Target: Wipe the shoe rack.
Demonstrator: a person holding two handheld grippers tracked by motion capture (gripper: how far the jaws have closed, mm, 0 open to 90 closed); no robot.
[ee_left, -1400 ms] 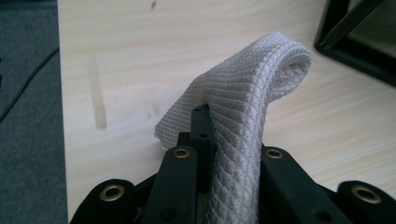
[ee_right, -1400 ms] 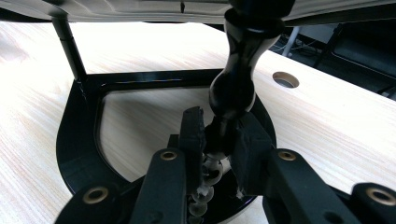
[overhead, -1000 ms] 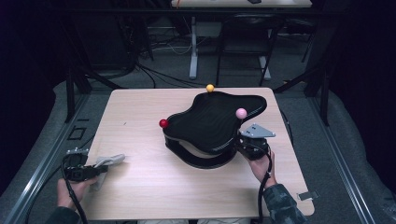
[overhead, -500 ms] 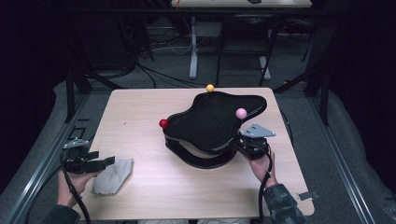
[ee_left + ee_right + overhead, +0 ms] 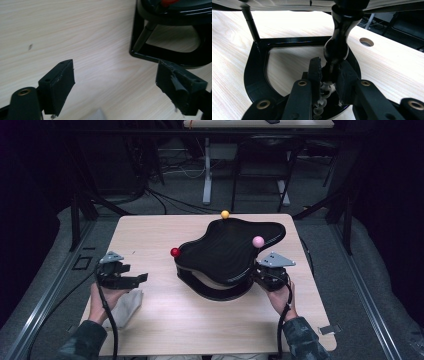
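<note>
While the right gripper (image 5: 260,276) pinches a turned black post (image 5: 336,47) of the black stand (image 5: 227,257), that stand sits right of centre in the high view. Its wavy top runs lengthwise from lower left to upper right of the frame, ending near the table's (image 5: 150,232) far right edge. Red (image 5: 175,252), yellow (image 5: 225,214) and pink (image 5: 258,241) balls sit at its rim. The left gripper (image 5: 131,281) hovers at the lower left, pointing right toward the stand, its jaws having just been opening and now spread wide with nothing between them. A pale cloth (image 5: 127,305) lies on the table just below it.
</note>
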